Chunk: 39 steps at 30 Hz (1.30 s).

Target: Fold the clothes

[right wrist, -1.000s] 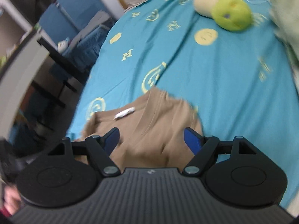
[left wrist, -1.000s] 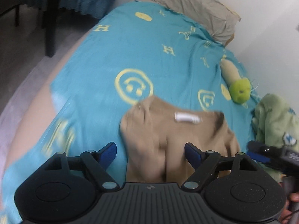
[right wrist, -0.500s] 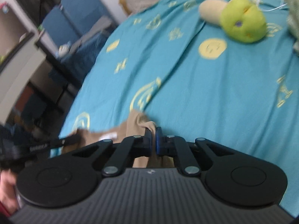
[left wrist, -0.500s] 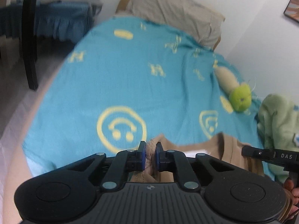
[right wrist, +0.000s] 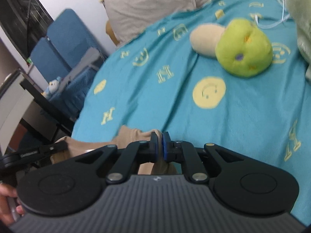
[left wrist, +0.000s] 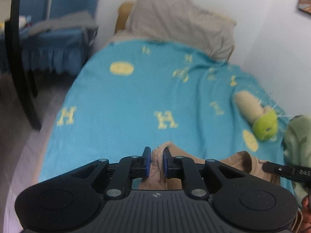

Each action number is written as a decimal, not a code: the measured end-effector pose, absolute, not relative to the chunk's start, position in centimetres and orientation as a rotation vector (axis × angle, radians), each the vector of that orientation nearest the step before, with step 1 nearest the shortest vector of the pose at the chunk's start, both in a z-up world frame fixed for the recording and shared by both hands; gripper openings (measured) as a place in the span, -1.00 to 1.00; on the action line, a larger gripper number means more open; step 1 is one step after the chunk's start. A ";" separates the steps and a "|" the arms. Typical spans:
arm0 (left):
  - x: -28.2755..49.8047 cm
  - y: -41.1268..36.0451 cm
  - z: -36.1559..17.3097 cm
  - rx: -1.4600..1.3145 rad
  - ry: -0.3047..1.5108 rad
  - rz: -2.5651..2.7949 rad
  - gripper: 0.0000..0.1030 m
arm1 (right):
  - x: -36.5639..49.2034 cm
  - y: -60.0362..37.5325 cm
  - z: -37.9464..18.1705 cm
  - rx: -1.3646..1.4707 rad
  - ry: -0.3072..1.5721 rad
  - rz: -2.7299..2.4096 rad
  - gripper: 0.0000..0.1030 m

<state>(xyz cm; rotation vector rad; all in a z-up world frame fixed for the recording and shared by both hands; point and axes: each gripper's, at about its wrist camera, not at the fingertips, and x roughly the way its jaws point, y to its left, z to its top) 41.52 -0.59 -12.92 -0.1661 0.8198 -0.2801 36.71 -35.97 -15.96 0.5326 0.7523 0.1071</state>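
Observation:
A tan garment (left wrist: 241, 160) lies at the near end of a bed with a turquoise blanket (left wrist: 124, 101). My left gripper (left wrist: 157, 162) is shut on a bunched fold of the tan cloth, which shows between its blue pads. My right gripper (right wrist: 160, 145) is shut on another edge of the same tan garment (right wrist: 132, 136). In the left wrist view the right gripper's tip pokes in at the right edge; in the right wrist view the left gripper's tip shows at the left edge. Most of the garment is hidden under the gripper bodies.
A green and beige plush toy (right wrist: 241, 48) lies on the blanket to the right, beside a pale green fleece (left wrist: 297, 137). A grey pillow (left wrist: 180, 23) rests at the head of the bed against the white wall. Blue chairs (right wrist: 64, 44) and a dark table leg (left wrist: 21, 73) stand left of the bed.
Both grippers went from open over the tan garment to shut on its edges. Both have since lifted and tilted up, so more of the bed's far end shows.

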 end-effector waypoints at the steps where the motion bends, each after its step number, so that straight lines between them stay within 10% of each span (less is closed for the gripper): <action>1: 40.4 -0.4 -12.6 -0.173 0.824 -0.275 -0.47 | 35.8 -35.7 -15.5 0.531 0.745 0.106 -0.69; 5: 35.7 0.2 -11.4 -0.200 0.843 -0.257 0.16 | 32.1 -34.6 -13.7 0.524 0.715 0.100 0.68; 9: 31.1 0.8 -10.3 -0.227 0.861 -0.238 0.64 | 27.1 -32.3 -10.5 0.498 0.701 0.076 0.64; 21: 12.5 1.8 -12.1 -0.584 1.116 -0.212 0.69 | 10.6 -29.6 -8.5 0.589 0.675 -0.033 0.64; 39: 11.3 2.9 -16.1 -0.756 1.049 -0.229 0.79 | 10.3 -30.8 -11.0 0.731 0.697 -0.033 0.64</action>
